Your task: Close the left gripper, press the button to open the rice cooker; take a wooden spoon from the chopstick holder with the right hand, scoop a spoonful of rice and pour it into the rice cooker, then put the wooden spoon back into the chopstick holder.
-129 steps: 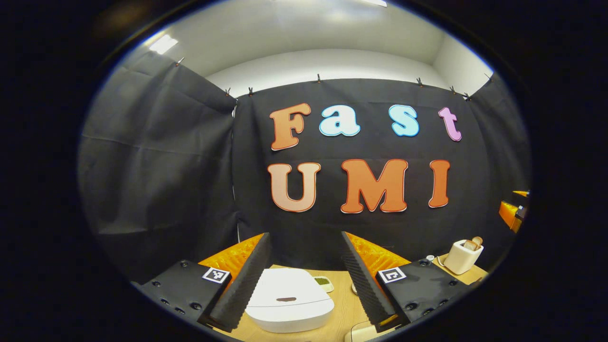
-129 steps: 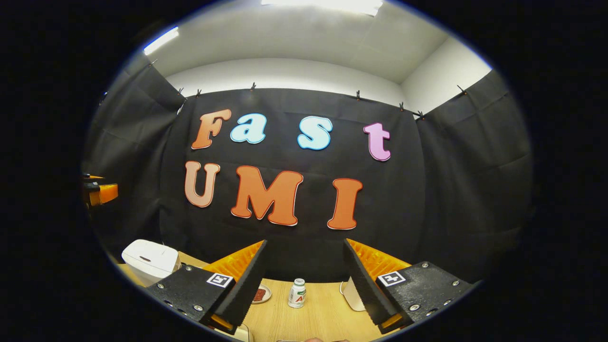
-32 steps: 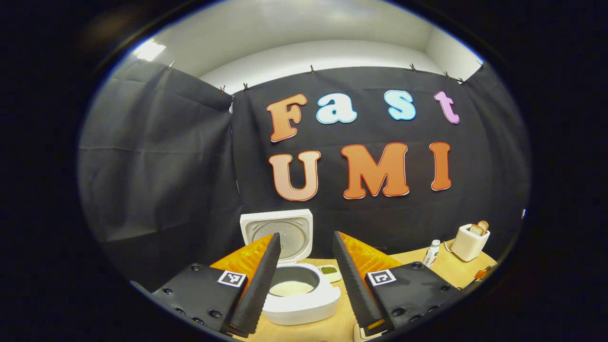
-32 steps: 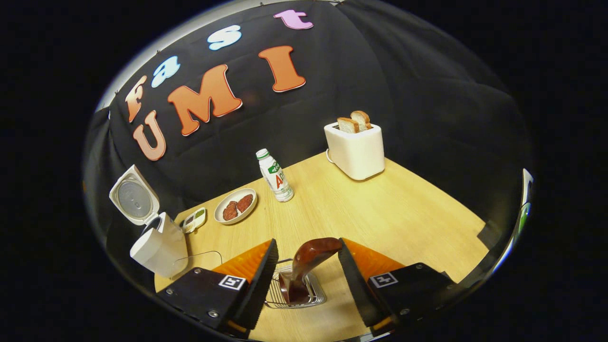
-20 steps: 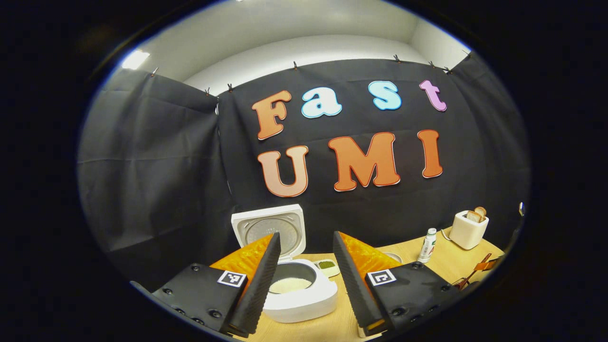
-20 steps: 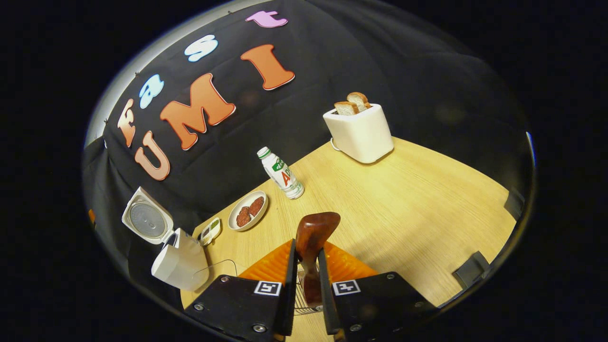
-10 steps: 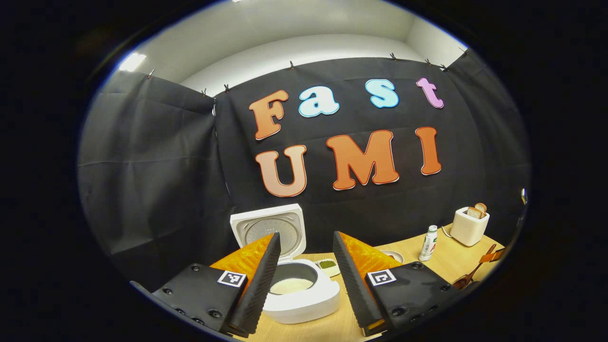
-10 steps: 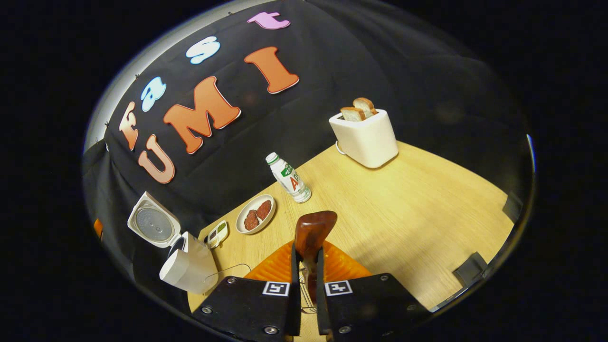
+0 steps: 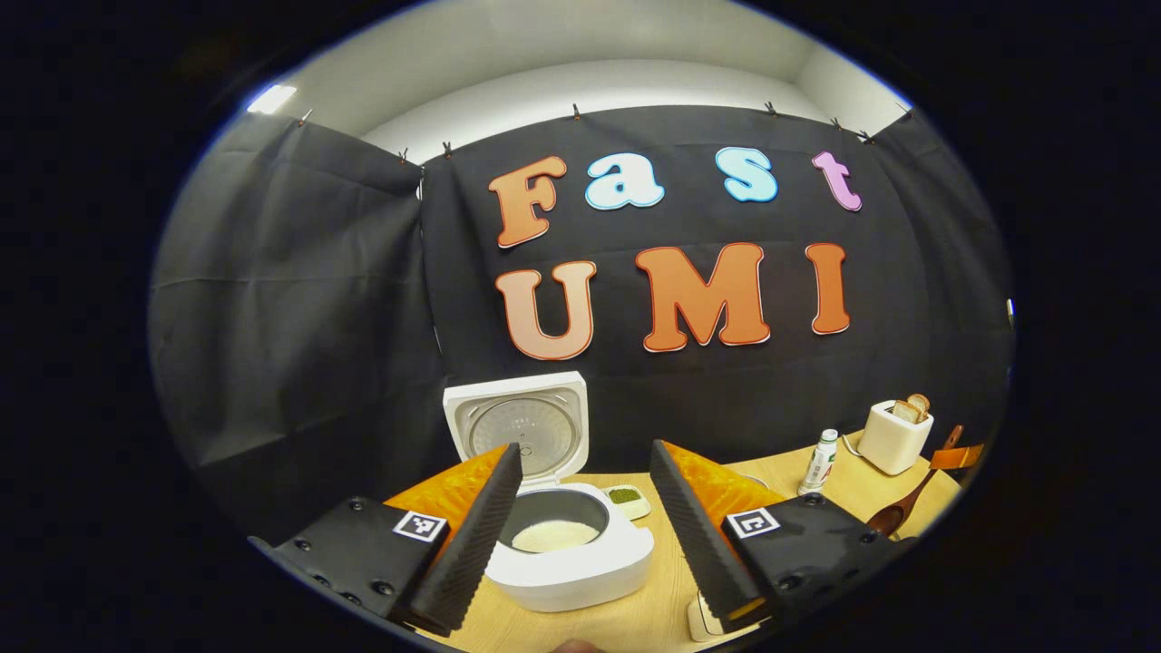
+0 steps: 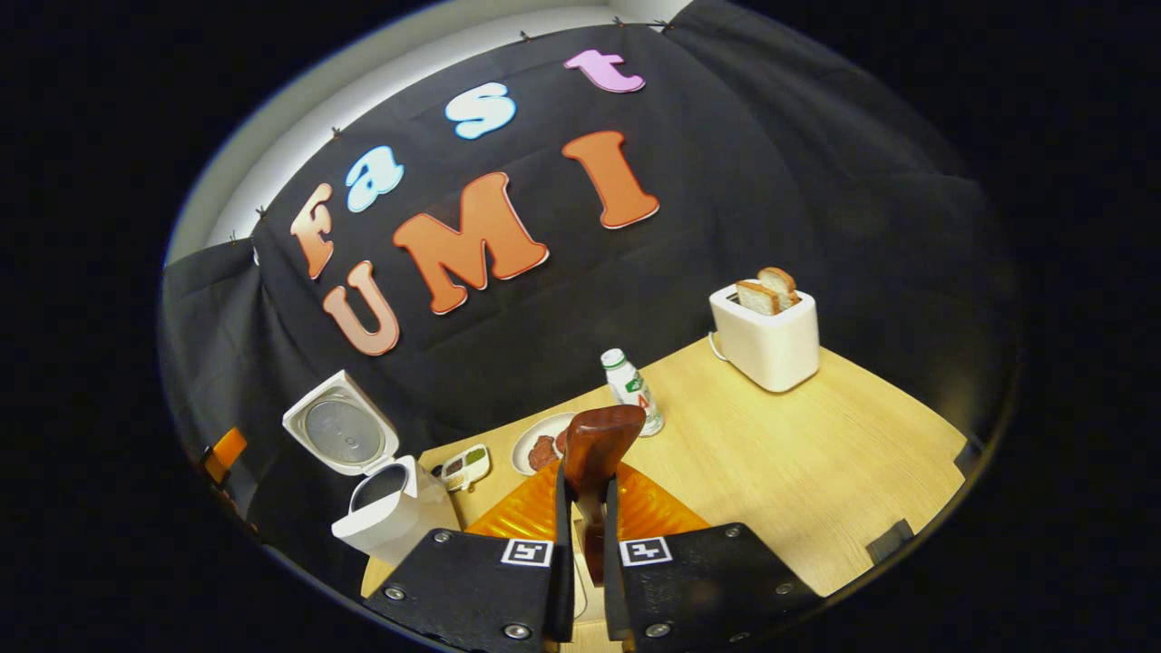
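A toaster (image 10: 766, 345) and bottle (image 10: 632, 392) stand at 1 o'clock beyond the right tongs (image 10: 580, 535), clamped on the wooden spoon (image 10: 594, 453); the left tongs (image 9: 580, 517) gape before the open rice cooker (image 9: 558, 535).

- Your right gripper (image 10: 580, 535), clamped on the wooden spoon (image 10: 594, 453), has lifted it clear of the chopstick holder.
- Your left gripper (image 9: 580, 517) has spread wider before the rice cooker (image 9: 562, 544), whose lid now stands up.

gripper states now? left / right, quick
Left gripper: open, holding nothing, in front of the open rice cooker.
Right gripper: closed on the wooden spoon.
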`<state>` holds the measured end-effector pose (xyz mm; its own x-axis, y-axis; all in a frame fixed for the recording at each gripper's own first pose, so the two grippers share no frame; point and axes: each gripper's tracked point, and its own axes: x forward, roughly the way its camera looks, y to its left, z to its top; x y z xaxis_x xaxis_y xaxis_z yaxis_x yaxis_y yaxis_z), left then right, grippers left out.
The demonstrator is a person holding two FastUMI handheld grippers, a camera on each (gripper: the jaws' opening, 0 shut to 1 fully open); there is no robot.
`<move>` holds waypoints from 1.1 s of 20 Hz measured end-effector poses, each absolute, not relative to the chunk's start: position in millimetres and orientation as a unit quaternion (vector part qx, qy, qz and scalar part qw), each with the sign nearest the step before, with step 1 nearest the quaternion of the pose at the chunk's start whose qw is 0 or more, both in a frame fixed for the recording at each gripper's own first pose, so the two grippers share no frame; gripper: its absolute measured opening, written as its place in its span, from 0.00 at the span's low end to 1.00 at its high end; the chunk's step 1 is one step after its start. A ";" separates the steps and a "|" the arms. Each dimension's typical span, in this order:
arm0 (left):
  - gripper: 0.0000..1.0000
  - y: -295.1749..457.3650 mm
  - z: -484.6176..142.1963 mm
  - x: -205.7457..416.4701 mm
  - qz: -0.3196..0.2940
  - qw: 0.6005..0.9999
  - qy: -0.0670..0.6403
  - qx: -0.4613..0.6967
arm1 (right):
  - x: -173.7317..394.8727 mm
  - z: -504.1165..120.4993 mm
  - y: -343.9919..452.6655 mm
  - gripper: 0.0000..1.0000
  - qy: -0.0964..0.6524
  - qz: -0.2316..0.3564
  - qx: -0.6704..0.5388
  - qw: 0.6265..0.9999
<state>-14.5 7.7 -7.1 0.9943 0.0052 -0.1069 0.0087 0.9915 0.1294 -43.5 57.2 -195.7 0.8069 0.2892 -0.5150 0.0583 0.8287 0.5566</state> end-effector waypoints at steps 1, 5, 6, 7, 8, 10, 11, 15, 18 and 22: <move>0.98 13.2 -7.6 -15.5 0.004 0.996 0.052 0.067 | -42.1 -193.0 68.0 0.13 0.303 0.077 0.283 0.907; 0.95 28.1 -9.8 -19.7 0.014 0.996 0.052 0.068 | -44.9 -195.6 109.8 0.13 0.312 0.117 0.261 0.906; 0.96 33.1 -11.1 -21.0 0.017 0.996 0.054 0.068 | -46.9 -197.8 120.9 0.13 0.315 0.129 0.256 0.905; 0.97 38.4 -13.7 -22.2 0.020 0.996 0.056 0.068 | -49.4 -202.4 131.3 0.13 0.320 0.138 0.248 0.904; 0.99 43.8 -14.7 -23.9 0.025 0.996 0.058 0.068 | -51.0 -207.9 139.8 0.13 0.325 0.147 0.236 0.904; 1.00 54.3 -16.9 -28.6 0.036 0.995 0.061 0.068 | -54.2 -223.2 153.4 0.13 0.335 0.156 0.202 0.907; 1.00 60.0 -18.5 -30.6 0.040 0.995 0.063 0.068 | -55.5 -232.7 158.6 0.13 0.343 0.156 0.183 0.908; 0.96 75.7 -31.0 -35.0 0.051 0.992 0.079 0.086 | -56.8 -250.6 172.7 0.13 0.350 0.163 0.139 0.912; 0.99 78.7 -32.2 -34.3 0.051 0.991 0.083 0.090 | -53.5 -253.5 175.6 0.13 0.326 0.169 0.090 0.926; 0.99 84.6 -34.3 -30.0 0.053 0.991 0.086 0.093 | -62.3 -260.8 187.7 0.13 0.290 0.180 0.008 0.940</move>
